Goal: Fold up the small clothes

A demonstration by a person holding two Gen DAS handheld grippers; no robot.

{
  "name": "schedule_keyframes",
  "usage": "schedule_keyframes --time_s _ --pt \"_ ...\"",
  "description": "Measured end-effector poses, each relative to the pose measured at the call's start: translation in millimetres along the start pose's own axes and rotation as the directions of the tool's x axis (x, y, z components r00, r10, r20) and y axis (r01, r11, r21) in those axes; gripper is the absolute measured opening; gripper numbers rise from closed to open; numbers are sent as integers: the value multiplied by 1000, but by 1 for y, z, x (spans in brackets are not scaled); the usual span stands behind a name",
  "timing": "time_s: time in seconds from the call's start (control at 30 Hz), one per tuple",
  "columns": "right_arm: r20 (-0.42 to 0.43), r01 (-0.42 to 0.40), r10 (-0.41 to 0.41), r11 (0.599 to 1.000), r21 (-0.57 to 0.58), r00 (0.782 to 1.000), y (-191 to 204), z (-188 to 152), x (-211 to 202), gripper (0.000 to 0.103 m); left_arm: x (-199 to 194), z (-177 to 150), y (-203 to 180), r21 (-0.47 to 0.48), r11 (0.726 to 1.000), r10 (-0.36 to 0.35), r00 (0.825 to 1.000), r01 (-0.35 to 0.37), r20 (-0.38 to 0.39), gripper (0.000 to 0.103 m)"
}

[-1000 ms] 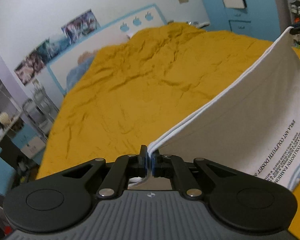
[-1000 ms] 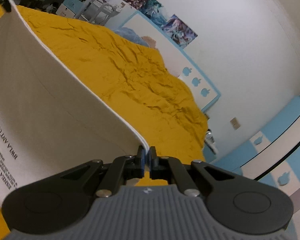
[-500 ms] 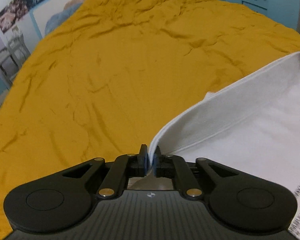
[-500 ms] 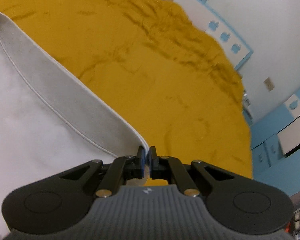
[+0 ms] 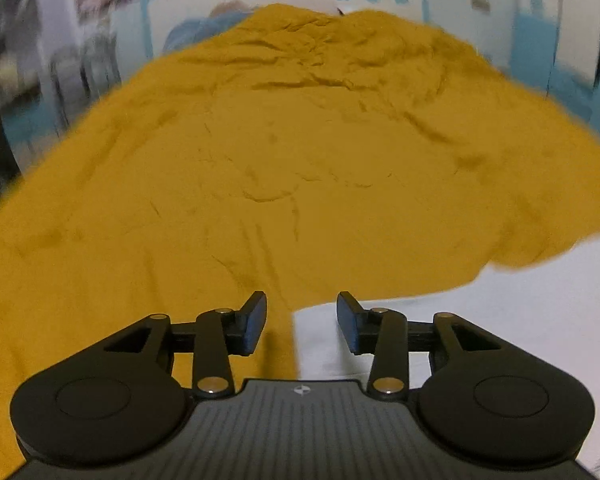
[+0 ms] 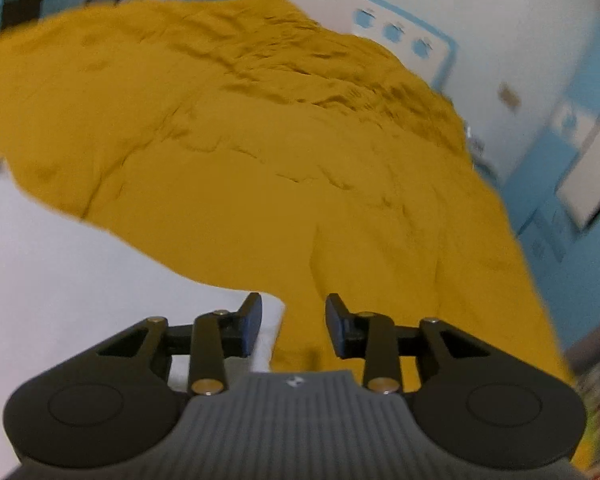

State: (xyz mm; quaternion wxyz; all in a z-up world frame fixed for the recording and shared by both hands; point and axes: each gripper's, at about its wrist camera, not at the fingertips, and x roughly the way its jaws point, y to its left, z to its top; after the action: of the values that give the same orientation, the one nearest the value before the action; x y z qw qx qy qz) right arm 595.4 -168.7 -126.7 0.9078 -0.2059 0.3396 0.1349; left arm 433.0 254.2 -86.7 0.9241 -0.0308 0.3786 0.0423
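Grippers [image 5: 302, 322] [image 6: 294, 326] now opening, shirt [image 5: 480, 340] released onto bedspread [image 5: 260, 160]

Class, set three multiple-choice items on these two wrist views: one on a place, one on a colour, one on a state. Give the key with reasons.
1. In the left wrist view, the white garment lies:
A. lower right
B. upper left
C. top centre

2. The bedspread is:
A. green
B. mustard yellow
C. red

3. The right tool is:
A. clamped on cloth
B. open, opening
C. out of view

Key: A, the cloth fills that corner; B, yellow fabric covers the bed; B, its pads stand apart, pressing on nothing.
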Motion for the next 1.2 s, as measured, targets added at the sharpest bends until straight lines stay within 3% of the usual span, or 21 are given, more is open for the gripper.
schedule_keyframes --time_s 0.1,0.2,0.23,0.27,0.3,0.37,0.4,0.43,0.53,0.63,0.73,0.77,0.87,0.9,0.93,0.97,1.07,1.1,1.13,1.2 --pt "-21 -94 102 966 240 995 -34 -10 2 36 3 -8 18 -140 987 -83 996 78 -24 51" --pt "-20 -170 202 873 457 979 -60 -27 16 40 14 -21 35 -249 964 -114 992 98 -49 51" --pt "-15 -188 229 834 518 973 -67 -33 23 40 18 -25 37 -286 951 -139 989 119 -48 47" --pt "-4 -205 252 796 570 968 -72 -38 27 40 21 -29 40 -328 933 -170 985 147 -42 36" --pt "13 -224 275 756 615 961 -76 -44 31 38 22 -31 43 -349 925 -174 984 151 -36 32" --pt "52 -264 310 698 666 949 -79 -50 36 14 19 -32 42 -345 927 -160 987 149 -2 6" --pt "73 -293 335 674 678 939 -79 -51 38 0 16 -32 41 -344 925 -169 986 163 13 6" --pt "91 -317 352 661 680 931 -78 -51 38 0 13 -31 40 -337 927 -166 986 166 30 5" --pt "126 -329 329 685 650 936 -73 -47 26 0 -2 -27 33 -292 944 -139 987 155 77 5" --pt "164 -282 232 702 654 959 -82 -44 5 0 -1 -19 29 -265 956 -106 991 125 84 5" --pt "144 -222 170 677 702 975 -97 -44 7 0 19 -17 21 -253 962 -90 995 99 48 5" --pt "133 -226 188 663 713 973 -100 -46 12 0 23 -19 21 -256 962 -85 996 92 37 5" --pt "134 -303 313 587 751 940 -98 -53 26 1 28 -27 25 -289 953 -91 996 93 21 5" --pt "137 -311 323 584 750 937 -96 -52 28 11 29 -29 28 -302 948 -97 995 98 20 5" --pt "144 -326 339 578 748 930 -93 -53 29 30 31 -28 27 -313 944 -101 995 101 18 5" --pt "155 -343 355 560 754 922 -90 -52 33 34 31 -28 29 -324 940 -104 994 104 17 5" --pt "146 -360 404 527 770 903 -80 -48 48 27 29 -27 30 -343 933 -108 994 105 10 5" --pt "119 -344 407 540 768 906 -73 -47 51 10 28 -27 29 -342 934 -108 994 104 10 5" --pt "103 -330 397 561 759 912 -69 -45 51 7 27 -27 29 -341 934 -107 994 106 17 5" --pt "152 -350 363 577 738 919 -67 -41 40 4 18 -26 29 -339 932 -116 992 128 57 5"
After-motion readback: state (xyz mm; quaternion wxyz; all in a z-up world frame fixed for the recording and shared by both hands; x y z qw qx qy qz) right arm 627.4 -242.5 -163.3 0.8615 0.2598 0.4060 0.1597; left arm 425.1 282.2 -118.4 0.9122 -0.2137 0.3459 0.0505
